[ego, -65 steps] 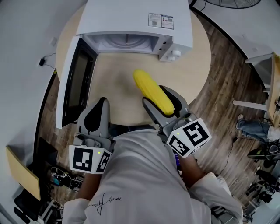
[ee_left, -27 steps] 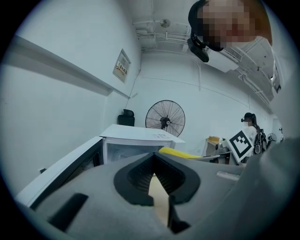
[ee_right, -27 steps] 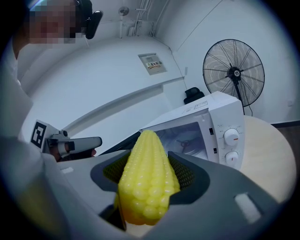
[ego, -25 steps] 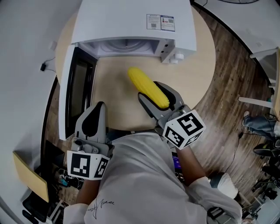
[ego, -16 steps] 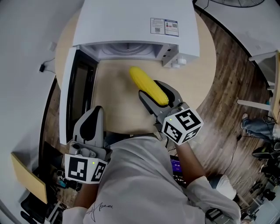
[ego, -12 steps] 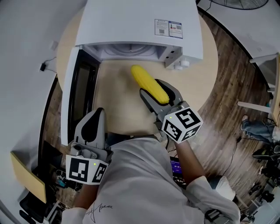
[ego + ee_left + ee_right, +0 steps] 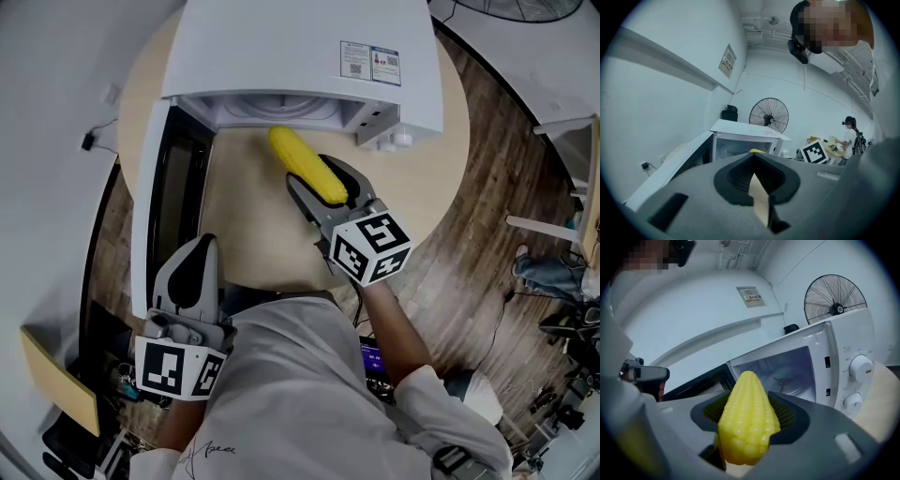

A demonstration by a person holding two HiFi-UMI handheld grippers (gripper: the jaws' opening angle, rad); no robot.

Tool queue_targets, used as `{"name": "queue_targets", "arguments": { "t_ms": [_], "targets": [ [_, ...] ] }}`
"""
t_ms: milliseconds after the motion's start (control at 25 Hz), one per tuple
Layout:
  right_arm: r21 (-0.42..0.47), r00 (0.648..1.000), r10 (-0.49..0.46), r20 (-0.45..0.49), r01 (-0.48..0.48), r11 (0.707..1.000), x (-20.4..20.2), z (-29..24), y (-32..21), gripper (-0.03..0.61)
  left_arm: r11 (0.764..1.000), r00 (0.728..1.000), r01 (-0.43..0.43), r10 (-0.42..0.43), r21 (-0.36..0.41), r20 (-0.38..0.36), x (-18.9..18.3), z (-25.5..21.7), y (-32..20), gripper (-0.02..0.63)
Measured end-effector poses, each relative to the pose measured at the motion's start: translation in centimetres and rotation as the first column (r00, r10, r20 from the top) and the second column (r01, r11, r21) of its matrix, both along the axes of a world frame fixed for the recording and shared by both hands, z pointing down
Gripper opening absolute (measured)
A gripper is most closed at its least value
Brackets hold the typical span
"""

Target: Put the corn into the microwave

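Your right gripper [image 7: 320,186] is clamped on the corn [image 7: 298,166], gripping its near half so that the rest of the cob sticks out ahead of the jaws, angled far and a little left. The corn is in the air above the table [image 7: 246,221], and its far tip reaches the front edge of the microwave [image 7: 300,47] cavity. Whether the tip has crossed inside cannot be told. In the right gripper view the cob fills the space between the jaws, and the lit cavity lies straight behind it. The two knobs [image 7: 860,367] are on the panel to its right. The door [image 7: 156,202] is swung fully open on the left and runs back toward you along the table's left edge. Your left gripper [image 7: 199,246] sits low at the near left, by the door's near end. Its jaws are drawn together with only a thin sliver between them, and they hold nothing.
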State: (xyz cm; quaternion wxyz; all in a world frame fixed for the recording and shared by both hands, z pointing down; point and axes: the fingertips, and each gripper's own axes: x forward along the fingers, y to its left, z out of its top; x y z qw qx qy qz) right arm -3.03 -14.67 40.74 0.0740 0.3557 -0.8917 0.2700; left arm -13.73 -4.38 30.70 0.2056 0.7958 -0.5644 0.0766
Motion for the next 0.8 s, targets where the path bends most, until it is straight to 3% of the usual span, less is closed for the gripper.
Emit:
{"name": "queue_targets", "arguments": {
  "t_ms": [800],
  "targets": [
    [0.002, 0.997, 0.065, -0.044, -0.065, 0.998, -2.2, 3.3, -4.6, 0.264, 0.999, 1.000, -0.019, 0.019, -0.036, -0.022, -2.0, 1.2, 0.0, 0.000]
  ]
}}
